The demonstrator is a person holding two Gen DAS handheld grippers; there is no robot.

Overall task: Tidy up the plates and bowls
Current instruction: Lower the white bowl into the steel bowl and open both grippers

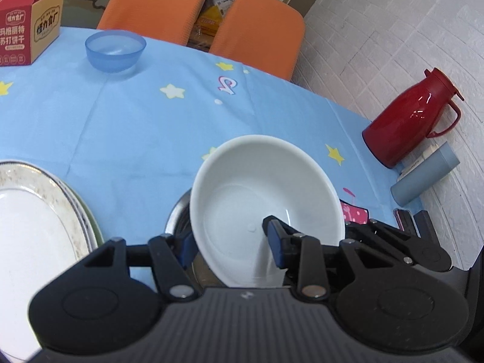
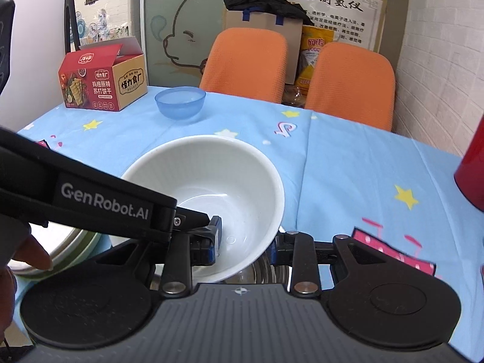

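Surface: blue starred cloth, edges cut off.
Plates: stacked at left, partly out of frame.
White bowl: tilted over a metal bowl, which it mostly hides.
Left tool: pinching the white bowl's wall.
Right tool: probably spread around the rim; contact unclear.

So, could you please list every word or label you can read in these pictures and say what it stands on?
"Gen Robot.AI": on the black body of the left gripper, seen in the right wrist view.
"怪力食厂": side of the red cracker box.
"玛格丽特 苏打饼干": front of the same box.
"功制氢仪": heading of the wall poster; its smaller lines are too small to read.
The yellow bag has lettering too blurred to read.
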